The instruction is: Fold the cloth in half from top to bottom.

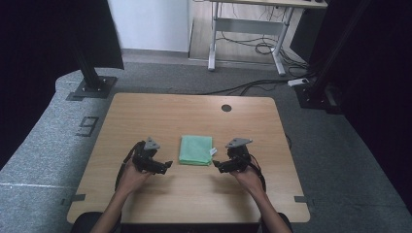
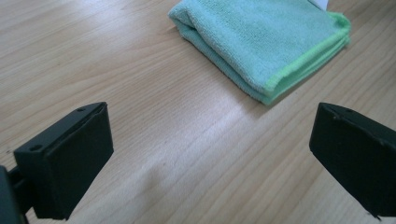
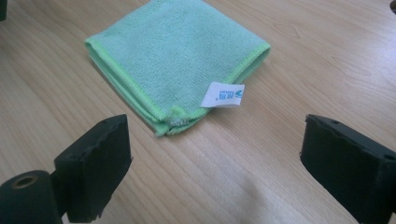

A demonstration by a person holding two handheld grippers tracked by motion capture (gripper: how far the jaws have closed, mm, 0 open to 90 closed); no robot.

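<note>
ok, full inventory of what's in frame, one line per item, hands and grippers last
cloth: 1, light green, folded square, lying flat on the table between the two grippers, touched by neither
label: 1, white with blue print, sticking out from the cloth's corner on the right gripper's side
table: 1, light wood top
cable hole: 1, dark, round, toward the table's far edge
desk: 1, pale metal legs, on the floor beyond the table, cables under it
number mark: 1, dark, on the grey floor left of the table
left gripper: 1, black, left of the cloth, jaws open, nothing between them
right gripper: 1, black, right of the cloth, jaws open, nothing between them
hands: 2, one on each gripper, forearms coming in from the near edge
</note>
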